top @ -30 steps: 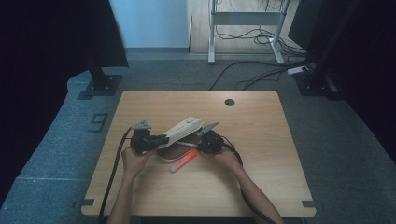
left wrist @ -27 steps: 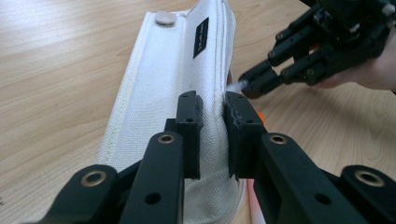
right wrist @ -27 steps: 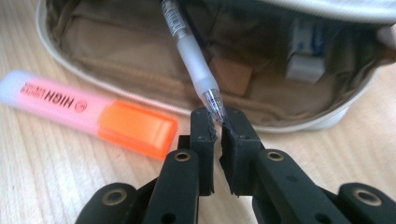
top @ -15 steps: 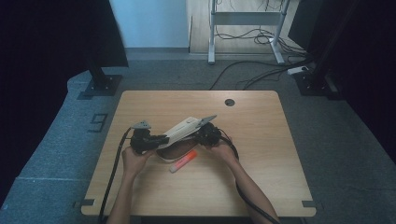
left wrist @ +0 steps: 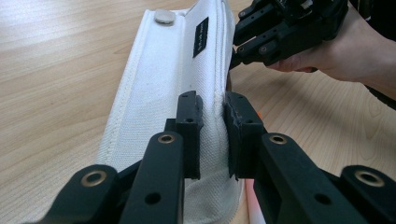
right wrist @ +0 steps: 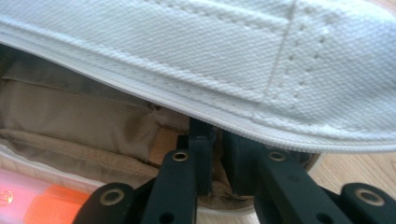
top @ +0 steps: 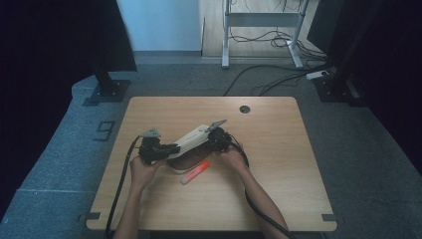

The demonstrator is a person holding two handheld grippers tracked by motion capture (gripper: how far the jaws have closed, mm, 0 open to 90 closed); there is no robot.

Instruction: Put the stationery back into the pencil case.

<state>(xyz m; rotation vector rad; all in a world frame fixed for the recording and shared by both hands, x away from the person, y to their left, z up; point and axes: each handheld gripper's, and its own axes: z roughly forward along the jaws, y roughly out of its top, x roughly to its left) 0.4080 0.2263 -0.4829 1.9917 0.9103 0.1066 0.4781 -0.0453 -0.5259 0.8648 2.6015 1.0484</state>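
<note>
On the tabletop [top: 278, 189] a white fabric pencil case [top: 191, 139] is held up between two grippers, its long axis running from near left to far right. The left gripper [top: 169, 148] has the near-left end: its jaws are closed on the case's seam edge, pads pinching the cloth from both sides [left wrist: 212, 135]. The right gripper [top: 213, 138] works at the far-right end, its jaws almost together with the upper rim of the case's opening between them [right wrist: 212, 154]; they have just eased apart a little, and I cannot tell whether the pads press on the rim. Beneath the lifted flap the tan lining shows. An orange highlighter [top: 194, 172] lies on the tabletop just near of the case, closer to the right hand [top: 230, 158], which would likely fetch it.
</note>
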